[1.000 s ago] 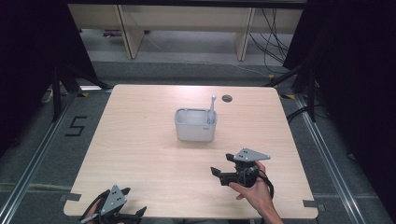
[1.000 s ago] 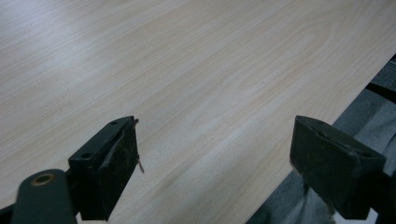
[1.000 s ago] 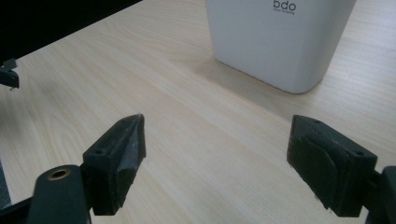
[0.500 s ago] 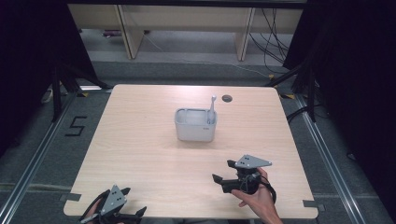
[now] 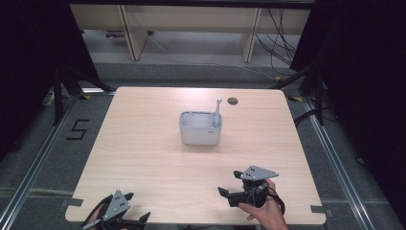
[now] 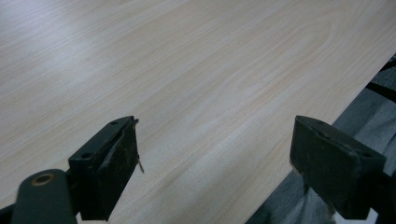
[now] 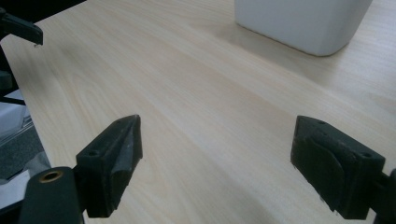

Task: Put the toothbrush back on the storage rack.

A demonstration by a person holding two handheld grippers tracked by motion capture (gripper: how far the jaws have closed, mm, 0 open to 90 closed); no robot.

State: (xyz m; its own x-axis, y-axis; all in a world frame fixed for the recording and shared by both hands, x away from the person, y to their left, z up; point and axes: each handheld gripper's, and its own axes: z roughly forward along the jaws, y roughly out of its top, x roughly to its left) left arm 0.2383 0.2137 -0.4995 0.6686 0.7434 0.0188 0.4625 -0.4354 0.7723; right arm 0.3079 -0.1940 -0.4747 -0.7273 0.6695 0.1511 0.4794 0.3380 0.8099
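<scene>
I see the right gripper over the near right of the table, jaws spread wide on nothing, the white bin mid-table, well apart, bare wood between. Left gripper hangs at the near left edge (one jaw out past it), also wide open and empty. Bin contents hidden except a thin stick; left hand cut off by frame.

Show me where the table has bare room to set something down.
Bare wood lies left of the white container out to the table edge, right of it likewise, and in the wide band between it and the two grippers. Crowded spots: the near edge by the left gripper and right gripper.
</scene>
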